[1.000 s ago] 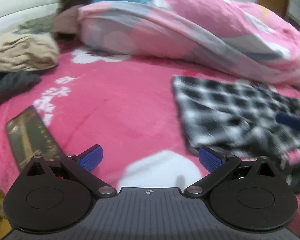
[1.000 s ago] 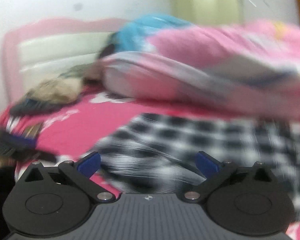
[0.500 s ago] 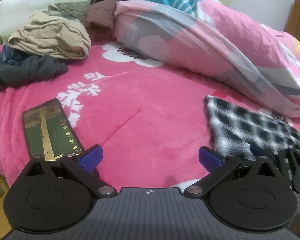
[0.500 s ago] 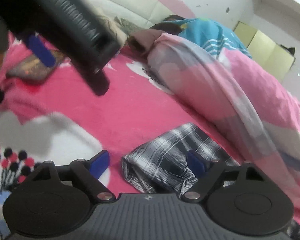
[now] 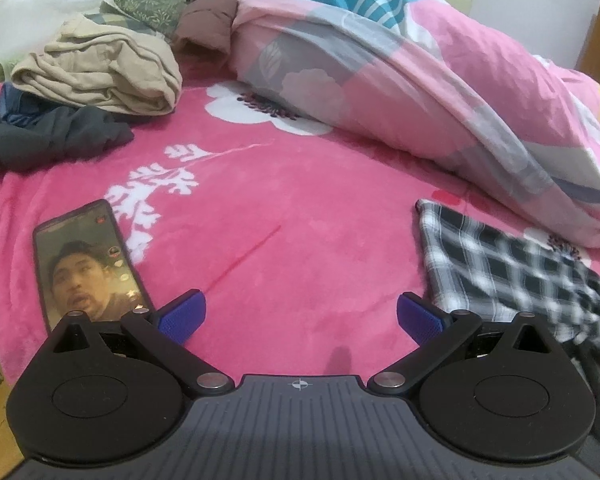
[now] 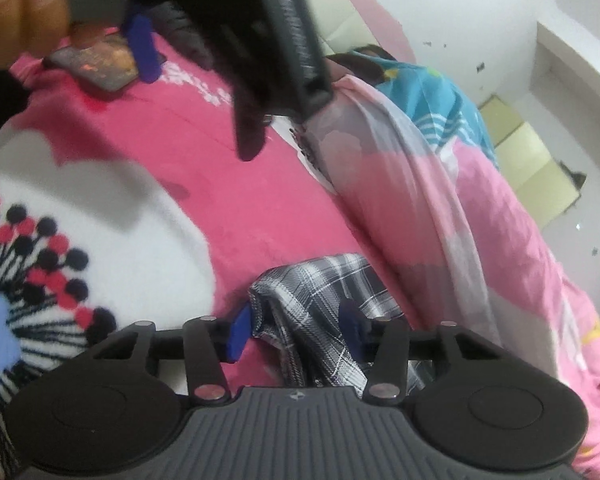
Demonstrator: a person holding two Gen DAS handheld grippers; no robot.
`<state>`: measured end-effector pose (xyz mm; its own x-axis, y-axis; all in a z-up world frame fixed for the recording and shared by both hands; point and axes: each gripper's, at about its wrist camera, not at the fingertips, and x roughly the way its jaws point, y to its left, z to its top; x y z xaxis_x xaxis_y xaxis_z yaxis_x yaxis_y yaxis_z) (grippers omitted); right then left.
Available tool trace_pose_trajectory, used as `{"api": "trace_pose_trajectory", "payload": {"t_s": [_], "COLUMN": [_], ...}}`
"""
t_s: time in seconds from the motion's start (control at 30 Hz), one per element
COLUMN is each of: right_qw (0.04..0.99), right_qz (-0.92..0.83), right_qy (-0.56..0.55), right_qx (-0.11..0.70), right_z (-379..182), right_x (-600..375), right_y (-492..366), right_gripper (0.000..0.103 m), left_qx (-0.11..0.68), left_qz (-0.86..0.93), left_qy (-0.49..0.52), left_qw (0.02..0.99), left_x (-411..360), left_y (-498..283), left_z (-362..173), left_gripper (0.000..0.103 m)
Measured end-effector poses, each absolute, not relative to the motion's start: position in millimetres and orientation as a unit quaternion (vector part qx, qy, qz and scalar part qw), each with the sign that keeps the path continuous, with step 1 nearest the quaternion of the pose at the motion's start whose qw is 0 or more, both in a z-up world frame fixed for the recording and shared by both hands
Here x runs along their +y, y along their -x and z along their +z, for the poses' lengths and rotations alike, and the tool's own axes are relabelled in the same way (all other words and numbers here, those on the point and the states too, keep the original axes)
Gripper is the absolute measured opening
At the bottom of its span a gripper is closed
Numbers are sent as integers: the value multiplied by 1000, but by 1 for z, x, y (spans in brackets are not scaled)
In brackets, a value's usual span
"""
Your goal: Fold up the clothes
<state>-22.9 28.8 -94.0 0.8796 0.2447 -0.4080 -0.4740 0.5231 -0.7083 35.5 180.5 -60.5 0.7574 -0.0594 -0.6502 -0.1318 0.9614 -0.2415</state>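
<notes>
On bed, right hand-held gripper (image 6: 296, 334) closing round plaid cloth (image 6: 324, 300).

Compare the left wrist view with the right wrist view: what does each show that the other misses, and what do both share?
Only the left wrist view: a beige garment heaped on dark clothes.
Only the right wrist view: the right gripper, its jaws just closing around a bunched corner of the plaid cloth, and a hand.
Both: the phone, pink blanket, quilt.

A smartphone with a lit screen (image 5: 88, 264) lies flat on the pink fleece blanket with white flowers (image 5: 280, 208). A bunched pink, grey and white patchwork quilt (image 5: 440, 100) lies along the blanket's far side.
</notes>
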Motion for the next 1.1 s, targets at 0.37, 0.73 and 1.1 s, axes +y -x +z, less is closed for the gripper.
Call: {"api": "trace_pose_trajectory", "payload": {"t_s": [0.37,0.73,1.1], "right_qw": [883,912,930], "right_qz": [210,232,243], "right_qy": [392,292,213], "right_qx": [148,168,177], "right_z": [-86,-66,-50], "right_x": [22,-2,-21], "right_y": [10,3,8], "right_gripper": [11,11,10], "left_qx": [383,446,430], "left_qz": [-105,-118,-141], "left_qy": [186,181,167], "left_qw": [899,869,876], "left_x": [154,113,94], "left_y": [-108,-199,-217], "left_z": [-67,-94,-90], "left_gripper": [97,44,3]}}
